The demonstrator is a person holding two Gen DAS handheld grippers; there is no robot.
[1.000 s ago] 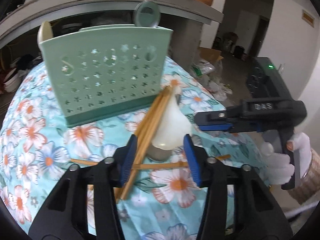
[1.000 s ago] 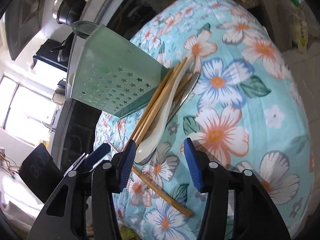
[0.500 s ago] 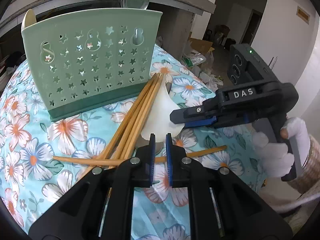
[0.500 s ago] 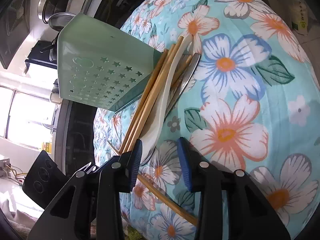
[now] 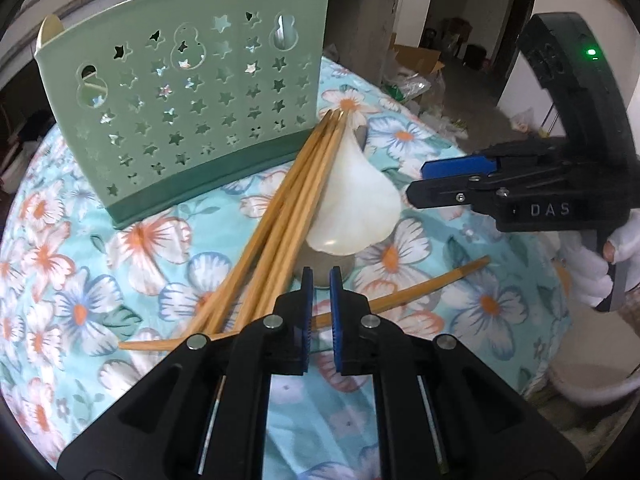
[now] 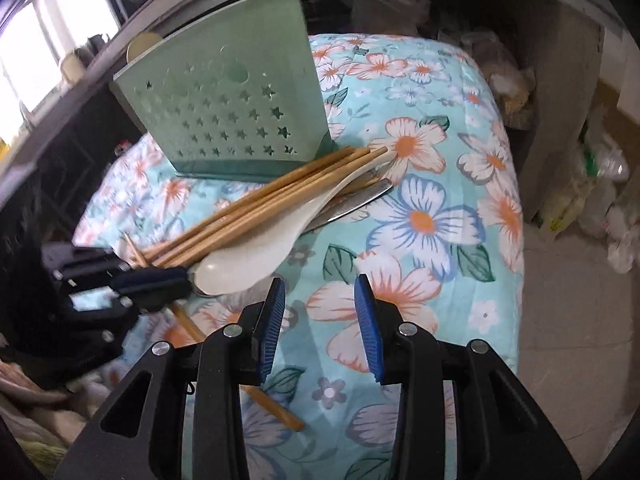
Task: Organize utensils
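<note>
Several chopsticks (image 5: pixel 280 216) in a bundle, is that right; where do they lie?

On the floral cloth (image 5: pixel 500 300) over the counter; they slant from the near left up to the right end of the green holder (image 5: pixel 180 100), their far tips just beside its dark base; one more chopstick (image 5: pixel 432 284) lies crosswise under the bundle's near ends.

And the spoons?

A white spoon (image 5: pixel 352 208) lies touching the right side of the bundle, bowl towards the near side; a metal spoon (image 6: pixel 360 200) lies under it, mostly covered; the holder stands upright at the far left, and a cream handle end pokes above its left corner.

How does the left gripper (image 5: pixel 319 280) stand?

Its pads are drawn in to a narrow slit, tips at the near edge of the spoon bowls; whether they pinch a rim I cannot tell.

And the right gripper (image 6: pixel 320 312)?

Partly open, nothing between the pads; it hangs over bare cloth to the right of the spoons, held by a white-gloved hand (image 5: pixel 616 256).
</note>
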